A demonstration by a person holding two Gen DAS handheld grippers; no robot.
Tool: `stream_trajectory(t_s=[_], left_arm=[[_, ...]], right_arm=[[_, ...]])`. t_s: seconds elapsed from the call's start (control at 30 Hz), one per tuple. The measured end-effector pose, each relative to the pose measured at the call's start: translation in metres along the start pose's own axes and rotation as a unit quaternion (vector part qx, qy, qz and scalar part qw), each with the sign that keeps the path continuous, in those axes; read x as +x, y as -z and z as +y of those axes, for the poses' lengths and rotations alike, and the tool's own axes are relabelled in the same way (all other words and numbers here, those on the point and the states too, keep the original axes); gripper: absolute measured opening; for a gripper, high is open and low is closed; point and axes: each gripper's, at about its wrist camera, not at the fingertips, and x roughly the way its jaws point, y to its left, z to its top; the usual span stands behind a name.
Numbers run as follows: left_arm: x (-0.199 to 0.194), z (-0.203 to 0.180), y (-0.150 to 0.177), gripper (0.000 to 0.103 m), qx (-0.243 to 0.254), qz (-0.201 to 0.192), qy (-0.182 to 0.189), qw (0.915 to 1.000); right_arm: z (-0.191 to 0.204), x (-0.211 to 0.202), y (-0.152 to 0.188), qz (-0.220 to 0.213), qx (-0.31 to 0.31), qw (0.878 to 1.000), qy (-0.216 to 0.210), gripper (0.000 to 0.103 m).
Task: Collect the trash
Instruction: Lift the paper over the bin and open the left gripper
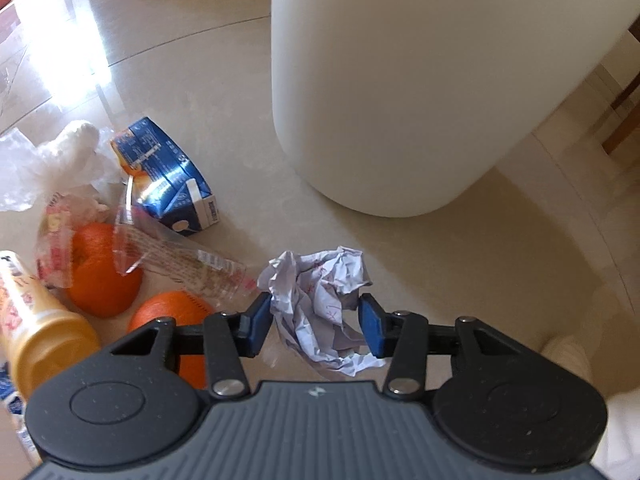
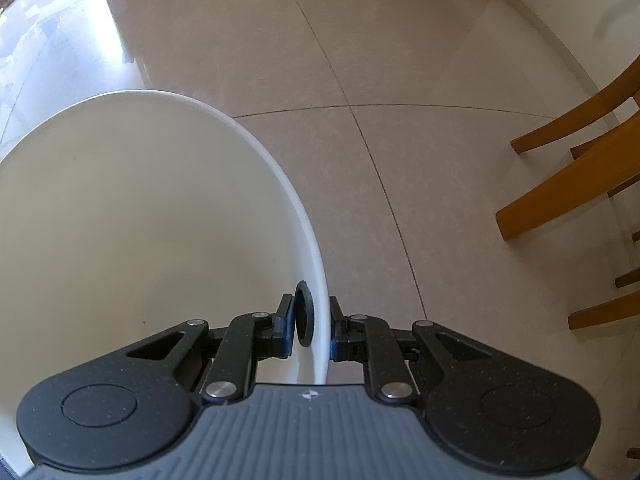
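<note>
The left gripper has its two blue pads pressed into the sides of a crumpled paper ball, gripping it between them. The ball is white, sharply creased sheet paper with faint reddish scribbles, an irregular lump somewhat longer along the line of the fingers than across them, its loose lower end hanging toward the camera. It sits above the pale, glossy tiled floor.

Left of the gripper lies a scatter of litter: two round oranges, dimpled and bright; a clear crinkled plastic wrapper draped over them; a yellow bottle lying on its side at the edge of view; a blue drink carton, boxy and dented, its long axis running from upper left to lower right with its white-capped end nearer the gripper; and a thin translucent plastic bag. Beyond the ball stands a smooth white bin with a rounded base.

The right gripper is clamped on the bin's thin rim, one finger inside and one outside (a black round knob sits against the inner pad). The bin interior is smooth, matte and cream-white. Wooden chair legs stand at the right.
</note>
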Motion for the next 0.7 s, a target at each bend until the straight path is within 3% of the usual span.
stream_trajectory(t_s=[0.23,0.53,0.7], left_arm=[[-0.037,0.002,-0.004,0.046,0.025,0.009,0.001,0.9996],[-0.094,0.011,-0.027,0.046,0.030,0.002,0.015,0.9994],[-0.134,0.006,-0.052,0.046,0.057,-0.016,0.012,0.9982]], right_arm=[[-0.017,0.005,-0.007,0.021,0.017,0.999,-0.043,0.013],[-0.018,0.009,-0.008,0.017,-0.007,0.999,-0.035,0.014],[-0.022,0.011,-0.009,0.015,-0.004,0.999,-0.039,0.014]])
